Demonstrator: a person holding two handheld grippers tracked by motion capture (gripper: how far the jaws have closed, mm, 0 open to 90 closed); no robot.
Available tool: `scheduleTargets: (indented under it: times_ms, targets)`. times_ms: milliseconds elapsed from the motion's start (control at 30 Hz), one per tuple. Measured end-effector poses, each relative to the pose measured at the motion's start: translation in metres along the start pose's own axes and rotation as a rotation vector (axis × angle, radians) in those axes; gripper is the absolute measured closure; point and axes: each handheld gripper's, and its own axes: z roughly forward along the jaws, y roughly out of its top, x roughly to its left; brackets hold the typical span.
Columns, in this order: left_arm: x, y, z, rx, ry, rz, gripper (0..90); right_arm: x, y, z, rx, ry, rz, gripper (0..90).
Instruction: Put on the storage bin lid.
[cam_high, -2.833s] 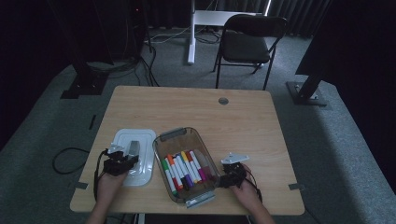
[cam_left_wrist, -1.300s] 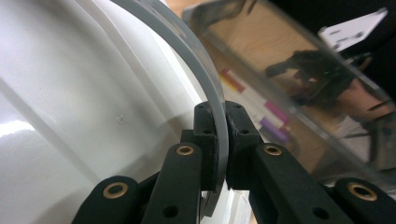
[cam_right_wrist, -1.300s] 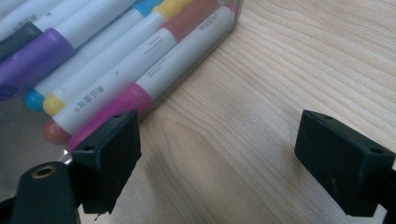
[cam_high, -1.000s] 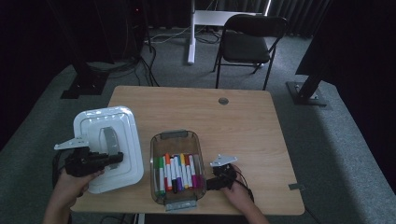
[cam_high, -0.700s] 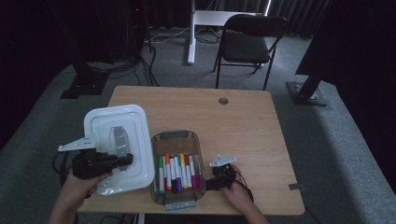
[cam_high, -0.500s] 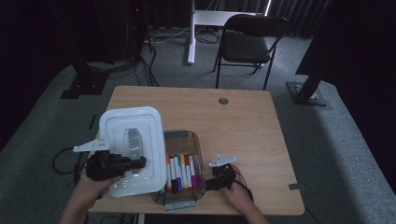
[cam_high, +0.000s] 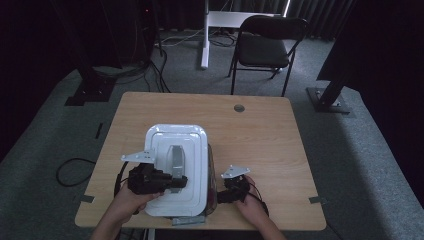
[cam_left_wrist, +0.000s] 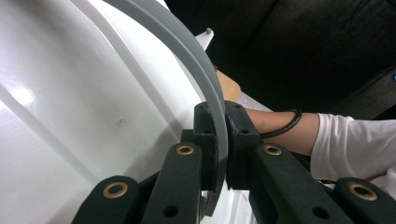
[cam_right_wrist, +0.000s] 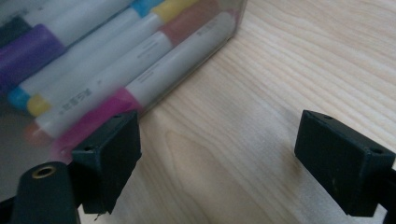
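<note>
A white lid (cam_high: 170, 202) with a grey handle (cam_high: 175, 156) hovers over the clear marker box (cam_high: 211, 170) and hides most of it. My left gripper (cam_high: 179, 182) comes in from the lid's left and is shut on the grey handle (cam_left_wrist: 187, 60), which runs between its pads above the white lid (cam_left_wrist: 70, 116). My right gripper (cam_high: 220, 196) rests on the table at the box's right side and stands open. In the right gripper view its left jaw sits beside the box wall, with coloured markers (cam_right_wrist: 116, 60) behind it and bare wood (cam_right_wrist: 224, 154) between the jaws.
A round cable hole (cam_high: 239, 107) lies at the table's far edge. A black chair (cam_high: 265, 47) and a white desk leg (cam_high: 206, 35) stand beyond the table. The right half of the table (cam_high: 270, 145) is bare wood. A person's sleeve (cam_left_wrist: 355, 149) is near the left gripper.
The left gripper lifted the lid off the table at the left and has carried it right, over the marker box. The right gripper has stayed beside the box.
</note>
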Motion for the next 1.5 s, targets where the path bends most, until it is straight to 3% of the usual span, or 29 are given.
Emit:
scheduleTargets:
  times_ms: [200, 333, 533, 600, 667, 800, 900, 1000, 1033, 1133, 1267, 1500]
  targets:
    - [-0.001, 0.001, 0.006, 0.006, -0.002, -0.01, 85.7, 0.0, 0.001, 0.002, -0.003, -0.002, 0.009, 14.1]
    - [0.004, 0.001, 0.011, -0.009, -0.013, -0.063, 85.6, 0.002, 0.001, 0.002, -0.008, -0.002, 0.008, 14.0]
    - [0.007, 0.003, 0.02, -0.032, 0.005, -0.109, 85.2, 0.003, -0.001, 0.002, -0.003, 0.003, -0.003, 13.3]
    - [0.006, 0.003, 0.022, -0.028, 0.031, -0.112, 84.2, 0.002, -0.001, 0.001, -0.003, 0.002, -0.005, 13.2]
    - [0.006, 0.002, 0.023, -0.025, 0.029, -0.126, 83.6, 0.001, -0.001, 0.0, -0.008, 0.0, 0.0, 13.2]
    - [0.005, -0.003, 0.031, 0.012, 0.089, -0.12, 82.0, -0.003, -0.001, -0.004, -0.019, -0.006, 0.007, 13.2]
    - [0.009, -0.006, 0.036, 0.015, 0.123, -0.138, 79.1, -0.005, -0.002, -0.005, -0.024, -0.01, 0.011, 13.2]
    - [0.007, -0.008, 0.039, 0.041, 0.202, -0.093, 72.0, -0.006, -0.002, -0.007, -0.029, -0.012, 0.016, 13.2]
    - [0.007, -0.009, 0.04, 0.042, 0.212, -0.088, 65.7, -0.007, -0.003, -0.008, -0.026, -0.012, 0.018, 13.2]
    - [0.009, -0.009, 0.037, 0.029, 0.231, -0.094, 59.6, -0.008, -0.003, -0.008, -0.022, -0.012, 0.021, 13.2]
    - [0.008, -0.008, 0.033, 0.01, 0.237, -0.094, 44.9, -0.009, -0.003, -0.009, -0.022, -0.014, 0.022, 13.2]
    - [0.009, -0.007, 0.026, -0.004, 0.254, -0.078, 37.7, -0.014, -0.004, -0.015, -0.029, -0.026, 0.033, 13.2]
